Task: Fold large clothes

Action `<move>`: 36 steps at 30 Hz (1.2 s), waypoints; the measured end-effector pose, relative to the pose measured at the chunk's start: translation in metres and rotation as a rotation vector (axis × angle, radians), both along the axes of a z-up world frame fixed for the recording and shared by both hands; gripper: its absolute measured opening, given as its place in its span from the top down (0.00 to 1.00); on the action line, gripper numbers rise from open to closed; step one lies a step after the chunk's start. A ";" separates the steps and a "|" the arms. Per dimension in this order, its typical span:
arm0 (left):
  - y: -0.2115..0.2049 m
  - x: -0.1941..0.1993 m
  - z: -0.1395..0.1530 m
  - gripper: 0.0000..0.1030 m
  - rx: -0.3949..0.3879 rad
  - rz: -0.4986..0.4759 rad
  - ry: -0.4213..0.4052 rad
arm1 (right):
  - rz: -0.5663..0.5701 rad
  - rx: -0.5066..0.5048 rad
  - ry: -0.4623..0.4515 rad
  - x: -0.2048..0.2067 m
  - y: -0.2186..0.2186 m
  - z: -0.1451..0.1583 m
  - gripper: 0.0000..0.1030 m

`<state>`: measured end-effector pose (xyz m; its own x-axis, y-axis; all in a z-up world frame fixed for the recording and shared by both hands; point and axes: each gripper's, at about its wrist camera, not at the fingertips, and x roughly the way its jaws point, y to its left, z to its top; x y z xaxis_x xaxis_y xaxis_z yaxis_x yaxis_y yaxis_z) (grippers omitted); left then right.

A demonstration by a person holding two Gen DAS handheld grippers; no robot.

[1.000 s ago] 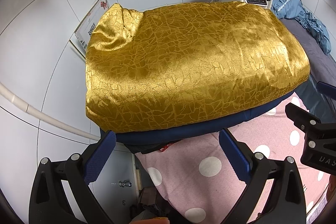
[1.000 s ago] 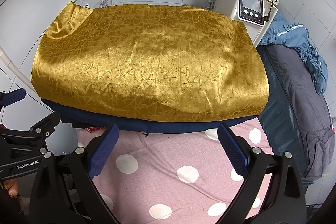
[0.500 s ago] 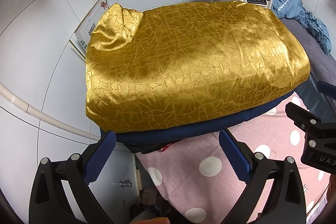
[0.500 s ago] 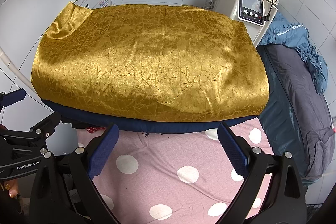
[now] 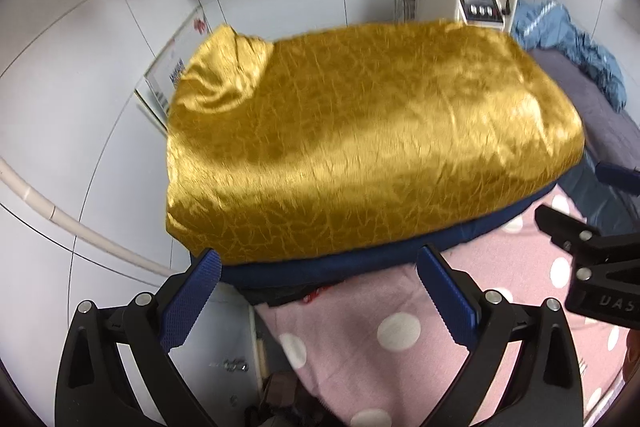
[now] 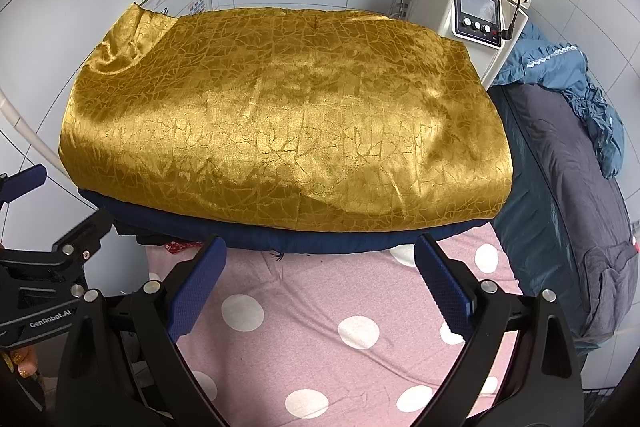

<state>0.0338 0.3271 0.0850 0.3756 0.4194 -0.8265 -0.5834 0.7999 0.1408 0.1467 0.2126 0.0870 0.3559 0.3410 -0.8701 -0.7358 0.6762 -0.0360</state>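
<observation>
A bed covered by a pink sheet with white polka dots (image 6: 332,303) carries a dark navy padded quilt (image 6: 320,241). A shiny gold crackle-patterned cloth (image 6: 280,119) lies spread across the quilt; grey bedding (image 6: 580,187) lies alongside it.

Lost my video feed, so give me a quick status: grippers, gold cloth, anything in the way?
Left gripper and right gripper open, empty, short of the cloth. Gold cloth spread flat over navy padding, far-left corner rumpled. Nothing blocking its near edge.

Left tongs (image 5: 318,301) apparently drawn back and tilted, gold cloth (image 5: 372,143) farther off
</observation>
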 end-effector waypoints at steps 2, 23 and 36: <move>0.001 -0.001 0.000 0.08 -0.020 0.000 -0.008 | -0.002 0.001 0.001 0.000 0.000 0.000 0.09; 0.006 0.005 -0.003 0.06 -0.022 0.020 0.055 | 0.000 0.003 -0.004 -0.001 0.000 0.003 0.09; 0.005 0.004 -0.002 0.06 -0.011 0.022 0.059 | 0.002 0.001 -0.005 -0.002 0.002 0.003 0.09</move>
<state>0.0381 0.3320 0.0827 0.3169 0.4180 -0.8514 -0.5919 0.7885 0.1669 0.1445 0.2141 0.0898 0.3598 0.3424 -0.8679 -0.7370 0.6748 -0.0393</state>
